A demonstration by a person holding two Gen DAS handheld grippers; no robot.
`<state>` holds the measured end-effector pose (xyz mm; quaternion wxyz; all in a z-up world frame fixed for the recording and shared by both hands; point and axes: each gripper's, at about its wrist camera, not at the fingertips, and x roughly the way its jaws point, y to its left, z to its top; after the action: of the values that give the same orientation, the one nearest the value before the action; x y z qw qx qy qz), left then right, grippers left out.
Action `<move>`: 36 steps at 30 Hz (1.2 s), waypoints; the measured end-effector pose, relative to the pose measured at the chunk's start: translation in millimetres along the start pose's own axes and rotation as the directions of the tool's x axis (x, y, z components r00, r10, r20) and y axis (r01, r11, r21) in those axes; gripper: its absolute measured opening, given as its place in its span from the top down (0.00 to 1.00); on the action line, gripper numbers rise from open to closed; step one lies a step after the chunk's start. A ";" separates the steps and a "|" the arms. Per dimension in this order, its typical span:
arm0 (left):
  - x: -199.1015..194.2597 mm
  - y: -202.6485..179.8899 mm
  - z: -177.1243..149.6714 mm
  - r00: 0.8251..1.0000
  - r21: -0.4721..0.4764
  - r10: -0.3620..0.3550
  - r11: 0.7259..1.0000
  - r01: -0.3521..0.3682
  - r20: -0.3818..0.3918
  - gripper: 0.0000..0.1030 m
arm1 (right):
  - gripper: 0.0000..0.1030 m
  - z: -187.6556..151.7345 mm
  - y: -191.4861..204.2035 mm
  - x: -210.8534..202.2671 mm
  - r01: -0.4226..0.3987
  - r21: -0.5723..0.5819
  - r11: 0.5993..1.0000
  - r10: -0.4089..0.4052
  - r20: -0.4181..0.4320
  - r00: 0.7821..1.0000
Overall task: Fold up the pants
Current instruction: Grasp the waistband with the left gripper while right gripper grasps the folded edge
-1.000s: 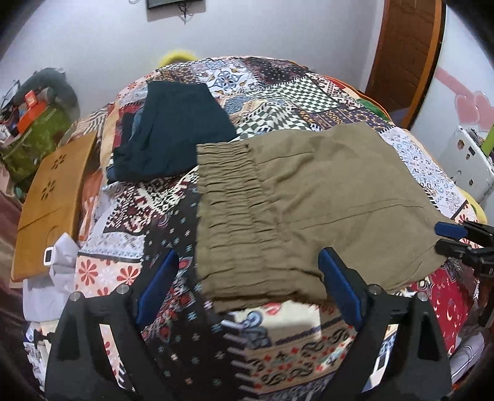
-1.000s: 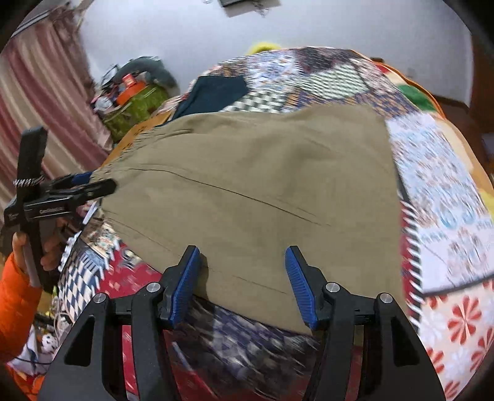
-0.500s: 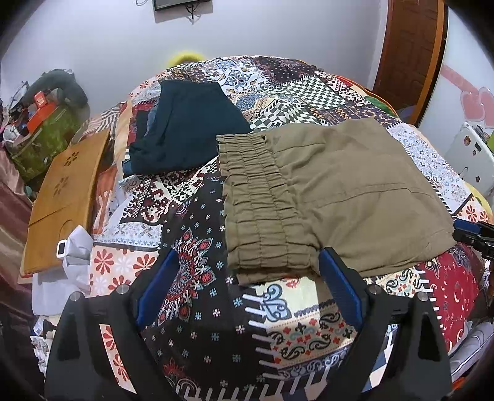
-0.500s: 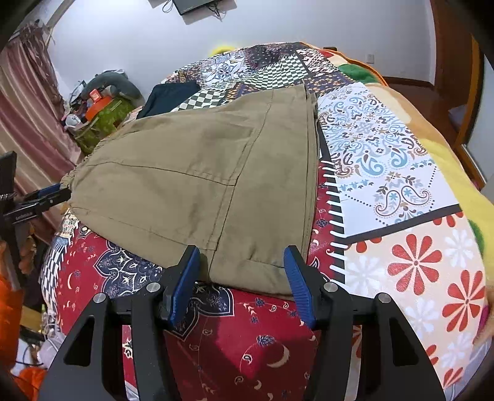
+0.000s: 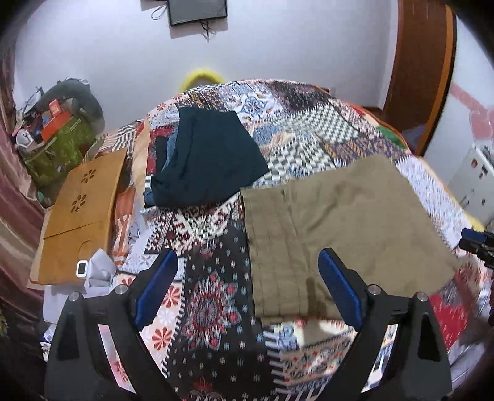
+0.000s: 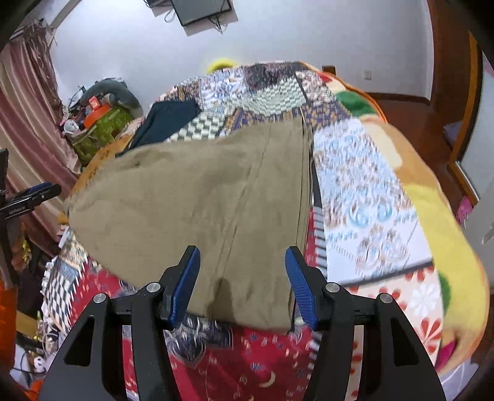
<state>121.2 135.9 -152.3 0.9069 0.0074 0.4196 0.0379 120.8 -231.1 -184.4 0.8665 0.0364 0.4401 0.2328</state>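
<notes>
Item: khaki pants (image 5: 345, 228), folded flat on the bedspread (image 5: 213, 296); we judge them soft, light, limp. We would pinch the gathered waistband (image 5: 278, 262) and the opposite hem. Left gripper (image 5: 247, 290) and right gripper (image 6: 242, 283) hang spread, holding nothing.

Small white lettering is showing on the left gripper (image 6: 29, 197) frame; too tiny to be reading.

Looking like somebody's bedroom at home: a bed (image 5: 308, 123) wearing a loud patchwork quilt is filling the room, a dark screen (image 5: 197, 12) is hanging on the white wall, pink curtains (image 6: 27, 123) are draping one side, and a wooden door (image 5: 420, 68) is standing nearby.
</notes>
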 end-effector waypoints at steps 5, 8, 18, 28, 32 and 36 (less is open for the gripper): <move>8.7 5.7 29.4 1.000 -0.031 -0.012 0.999 0.013 0.011 0.10 | 0.48 30.0 -1.4 -1.9 -0.003 -0.022 1.000 0.004 0.054 0.999; 18.1 8.0 48.5 1.000 -0.047 -0.019 0.999 0.020 0.013 0.10 | 0.48 47.9 -5.7 0.4 0.003 -0.031 1.000 0.000 0.082 0.997; 80.8 8.7 93.0 0.998 -0.074 -0.022 0.997 0.018 -0.055 0.10 | 0.47 111.9 -27.3 34.1 0.018 -0.059 0.998 -0.010 0.119 0.993; 143.3 -5.4 84.7 0.985 -0.039 0.009 0.999 -0.016 -0.170 0.10 | 0.47 144.0 -70.7 111.1 -0.012 0.019 1.000 0.011 0.038 0.999; 158.6 -3.8 72.5 0.978 -0.048 0.006 0.999 -0.017 -0.208 0.10 | 0.47 154.1 -84.2 140.9 -0.016 0.031 0.999 0.015 0.005 1.000; 166.9 4.0 63.0 0.976 -0.111 -0.047 0.994 0.024 -0.213 0.10 | 0.51 166.1 -92.5 175.7 -0.017 0.035 0.999 0.019 -0.064 0.998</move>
<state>276.6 153.6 -238.2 0.8557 -0.0530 0.5127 0.0449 373.2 -213.3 -238.9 0.8490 0.0479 0.4713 0.2338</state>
